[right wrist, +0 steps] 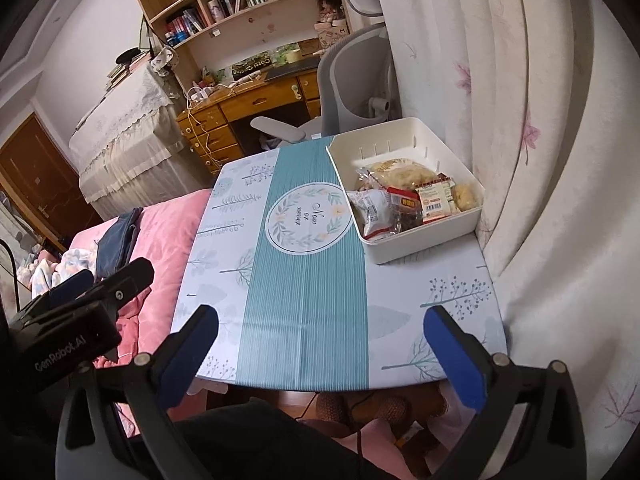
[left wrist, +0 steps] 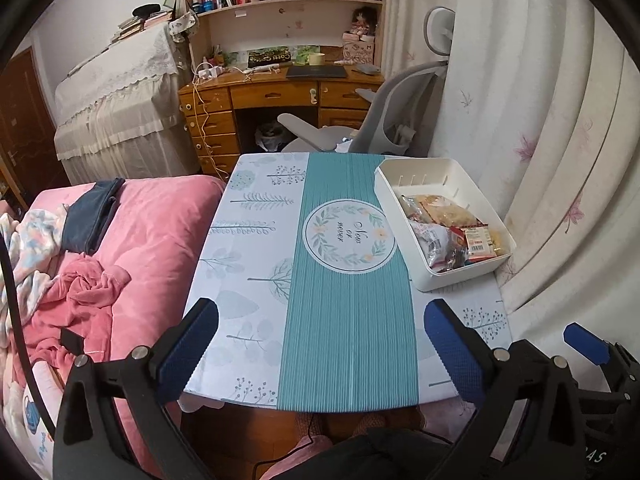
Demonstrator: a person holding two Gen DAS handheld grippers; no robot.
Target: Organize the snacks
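A white plastic bin [left wrist: 456, 276] stands at the far right of a small table [left wrist: 256, 264], against the curtain. It holds several snack packets [left wrist: 444, 228]: pale yellow ones at the back, a white one and a red-labelled one in front. The bin [right wrist: 420, 244] and its snacks [right wrist: 404, 200] also show in the right wrist view. My left gripper [left wrist: 320, 344] is open and empty above the table's near edge. My right gripper [right wrist: 320, 352] is open and empty above the near edge too, to the right of the left one [right wrist: 80, 284].
The table [right wrist: 304, 300] has a teal and white leaf-print cover. A pink bed [left wrist: 132, 248] with clothes lies to its left. A curtain [left wrist: 560, 160] hangs along the right. A grey office chair [left wrist: 384, 120] and a wooden desk [left wrist: 256, 92] stand beyond.
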